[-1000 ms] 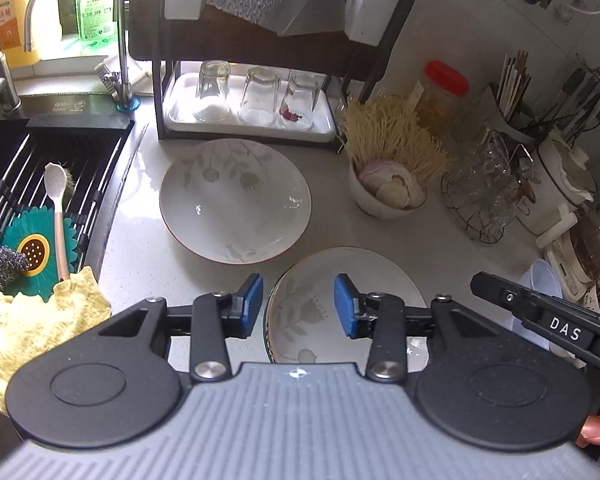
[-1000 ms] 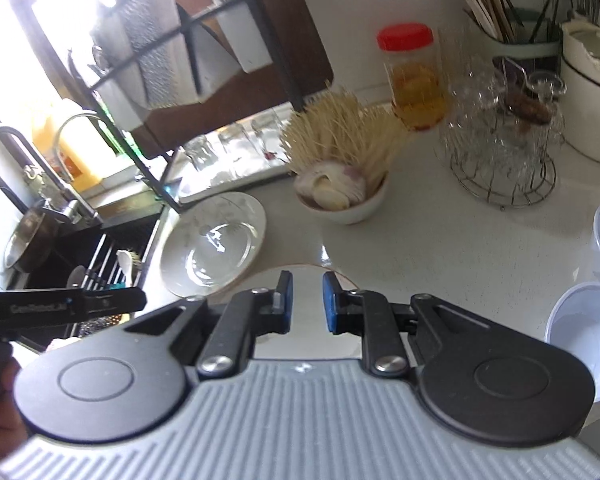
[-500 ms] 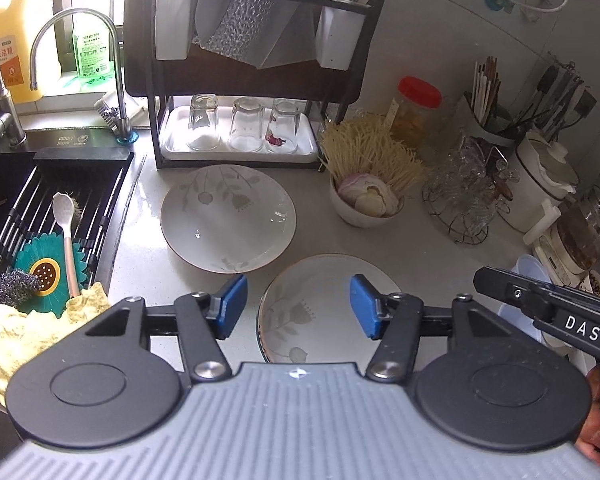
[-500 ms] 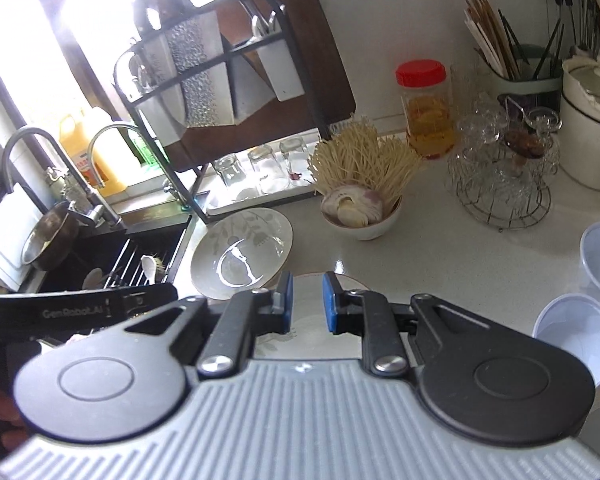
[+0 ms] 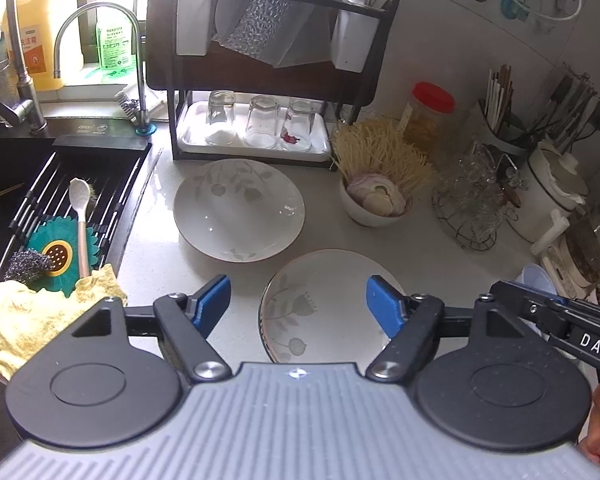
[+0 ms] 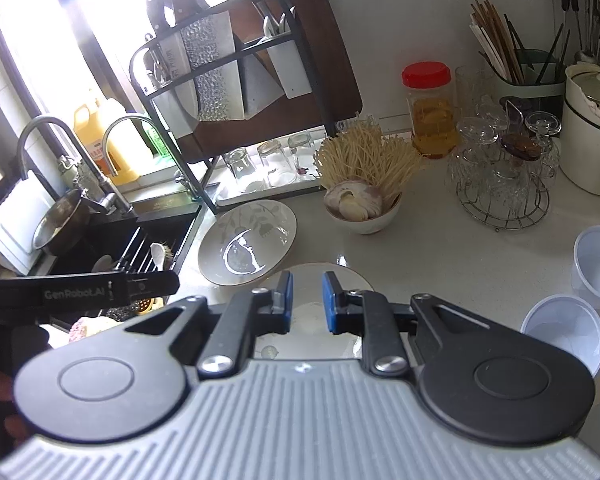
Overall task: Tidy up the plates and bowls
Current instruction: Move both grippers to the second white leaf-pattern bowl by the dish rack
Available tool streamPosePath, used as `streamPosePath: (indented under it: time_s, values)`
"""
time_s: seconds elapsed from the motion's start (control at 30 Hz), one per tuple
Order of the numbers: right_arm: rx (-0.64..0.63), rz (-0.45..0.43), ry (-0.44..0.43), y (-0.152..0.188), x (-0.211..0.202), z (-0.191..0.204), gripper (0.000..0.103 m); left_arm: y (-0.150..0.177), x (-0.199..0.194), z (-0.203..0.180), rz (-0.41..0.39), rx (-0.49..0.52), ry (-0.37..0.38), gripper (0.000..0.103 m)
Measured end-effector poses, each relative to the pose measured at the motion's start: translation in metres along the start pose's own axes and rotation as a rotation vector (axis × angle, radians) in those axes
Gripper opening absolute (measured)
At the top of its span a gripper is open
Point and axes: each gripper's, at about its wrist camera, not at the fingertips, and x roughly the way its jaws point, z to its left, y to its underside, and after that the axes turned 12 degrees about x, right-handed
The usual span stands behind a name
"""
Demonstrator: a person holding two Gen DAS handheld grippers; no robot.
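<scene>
Left gripper [image 5: 298,304] jaws opening wide, nothing gripped, above near leaf-patterned white ceramic plate [image 5: 324,308]. Right gripper [image 6: 307,302] narrow, nearly closed, empty. Second matching plate [image 5: 239,209] beyond.

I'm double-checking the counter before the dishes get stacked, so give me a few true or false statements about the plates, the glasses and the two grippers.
1. Two leaf-patterned plates lie apart on the counter: the far plate and the near plate. True.
2. The left gripper is clamped on the near plate. False: its jaws are opening wide and nothing is between the pads; the plate lies below.
3. Three glasses stand upside down on the white tray under the rack. True.
4. The right gripper holds a plastic cup. False: its jaws are nearly closed with nothing between them; the plastic cups sit off to its right.
5. The bowl beside the far plate is empty. False: it holds garlic.
</scene>
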Motion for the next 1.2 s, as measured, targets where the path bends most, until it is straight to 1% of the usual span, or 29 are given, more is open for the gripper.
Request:
streamPosePath:
  time_s: [0.1,0.17,0.23,0.4,0.6,0.8,0.9,0.97,1.03,1.2]
  values:
    - [-0.026,0.011,-0.016,-0.004,0.002,-0.003,0.020,-0.001,0.001,-0.003,0.005,-0.012,-0.008,0.083]
    - [-0.043,0.018,-0.025,-0.007,0.004,-0.005,0.020,-0.002,0.002,-0.007,0.011,-0.008,-0.043,0.084]
    - [-0.055,0.031,-0.033,-0.009,0.007,-0.008,0.020,-0.003,0.004,-0.009,0.015,-0.015,-0.062,0.084]
    - [-0.073,0.073,-0.048,-0.014,0.017,-0.012,0.020,-0.003,0.008,-0.014,0.015,-0.034,-0.088,0.084]
    - [-0.089,0.105,-0.070,-0.018,0.026,-0.013,0.020,-0.002,0.012,-0.014,0.024,-0.066,-0.098,0.084]
    - [-0.085,0.109,-0.074,-0.023,0.037,-0.008,0.020,-0.009,0.021,-0.001,0.041,-0.082,-0.102,0.084]
    - [-0.061,0.112,-0.066,-0.025,0.045,-0.005,0.020,-0.015,0.027,0.009,0.055,-0.084,-0.100,0.084]
    - [-0.053,0.106,-0.060,-0.029,0.050,-0.002,0.020,-0.020,0.031,0.015,0.058,-0.089,-0.093,0.084]
    - [-0.072,0.092,-0.054,-0.031,0.056,0.002,0.020,-0.025,0.037,0.021,0.064,-0.089,-0.083,0.084]
    - [-0.050,0.097,-0.053,-0.037,0.074,0.008,0.020,-0.037,0.057,0.042,0.088,-0.091,-0.068,0.084]
